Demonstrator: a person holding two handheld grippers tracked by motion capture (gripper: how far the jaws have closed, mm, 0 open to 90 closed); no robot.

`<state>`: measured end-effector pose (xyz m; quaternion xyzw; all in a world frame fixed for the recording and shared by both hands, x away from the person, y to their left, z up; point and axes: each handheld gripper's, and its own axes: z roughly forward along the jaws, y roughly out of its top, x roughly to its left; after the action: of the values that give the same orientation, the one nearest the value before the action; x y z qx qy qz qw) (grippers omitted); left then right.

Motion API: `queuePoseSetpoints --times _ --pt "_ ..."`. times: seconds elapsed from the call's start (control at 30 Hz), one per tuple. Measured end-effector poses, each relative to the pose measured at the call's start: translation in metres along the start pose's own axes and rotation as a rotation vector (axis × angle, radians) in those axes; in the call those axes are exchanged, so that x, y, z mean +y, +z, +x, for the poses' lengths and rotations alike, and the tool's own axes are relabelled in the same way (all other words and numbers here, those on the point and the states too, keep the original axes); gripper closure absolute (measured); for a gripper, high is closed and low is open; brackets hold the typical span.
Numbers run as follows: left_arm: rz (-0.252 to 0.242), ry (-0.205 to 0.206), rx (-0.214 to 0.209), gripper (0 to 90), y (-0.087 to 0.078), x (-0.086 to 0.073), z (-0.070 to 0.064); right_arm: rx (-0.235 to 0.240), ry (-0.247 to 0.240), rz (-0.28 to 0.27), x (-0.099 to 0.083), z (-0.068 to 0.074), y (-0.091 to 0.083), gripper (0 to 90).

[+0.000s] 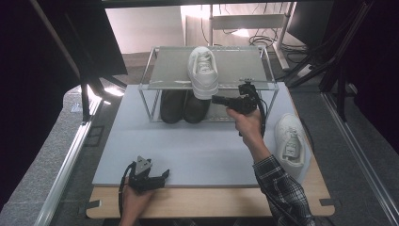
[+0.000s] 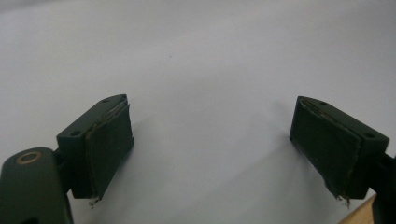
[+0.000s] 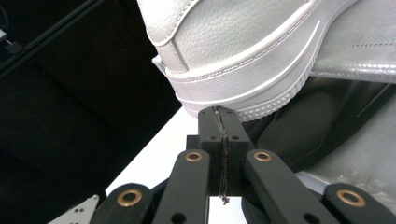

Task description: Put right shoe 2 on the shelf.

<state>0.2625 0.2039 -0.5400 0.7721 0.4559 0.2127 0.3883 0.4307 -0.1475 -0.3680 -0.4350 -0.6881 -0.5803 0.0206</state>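
White sneaker (image 1: 203,71) overhangs the rack's (image 1: 162,84) front edge; my clenched right hand-held gripper (image 1: 217,99) should nudge its heel squarely back.

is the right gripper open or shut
Shut. In the right gripper view the right gripper has its jaws pressed together, nothing between them, tips at the white shoe's heel.

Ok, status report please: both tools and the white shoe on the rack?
Left tool open, idle over mat. Right tool shut, empty, tips at heel of white shoe, which overhangs rack top. Black shoes below; path clear.
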Motion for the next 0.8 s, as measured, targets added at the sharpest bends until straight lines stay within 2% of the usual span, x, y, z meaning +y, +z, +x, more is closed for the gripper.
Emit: queuePoseSetpoints --times 0.5,0.8 --pt "0.001 0.002 0.0 12.7 0.0 0.0 0.0 -0.043 0.017 0.007 0.013 -0.003 0.026 89.8" --pt "0.001 0.0 0.001 12.8 0.0 0.0 0.0 -0.064 0.009 0.01 0.019 -0.003 0.036 89.8"
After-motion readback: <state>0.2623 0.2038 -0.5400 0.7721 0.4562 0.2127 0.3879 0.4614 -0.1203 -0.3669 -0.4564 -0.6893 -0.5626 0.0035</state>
